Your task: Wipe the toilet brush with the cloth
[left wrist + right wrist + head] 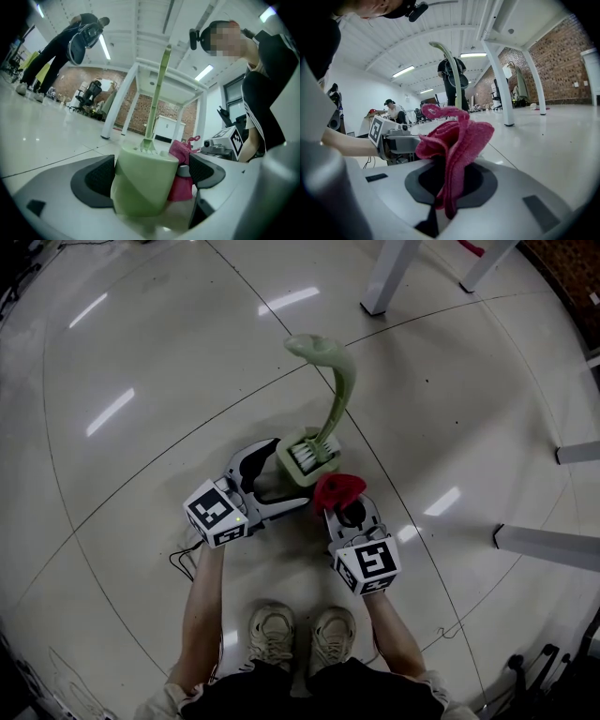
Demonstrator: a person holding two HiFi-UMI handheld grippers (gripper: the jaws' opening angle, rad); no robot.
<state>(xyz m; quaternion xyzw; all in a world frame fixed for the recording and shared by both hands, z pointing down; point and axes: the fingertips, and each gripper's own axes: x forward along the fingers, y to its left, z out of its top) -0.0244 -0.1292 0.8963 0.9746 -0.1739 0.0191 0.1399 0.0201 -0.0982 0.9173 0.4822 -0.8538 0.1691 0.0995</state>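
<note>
red cloth (457,138) pinched in right gripper (345,512); left gripper (150,174) gapes around brush holder (305,461).

Pale grn brush (341,395), red cloth (337,489)

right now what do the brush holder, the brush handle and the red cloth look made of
Holder: likely moulded plastic, pale green, smooth and matte with soft highlights. Handle: seemingly the same plastic, one thin curved piece. Cloth: soft fabric, probably terry or microfibre, with a fuzzy surface and limp folds.
</note>
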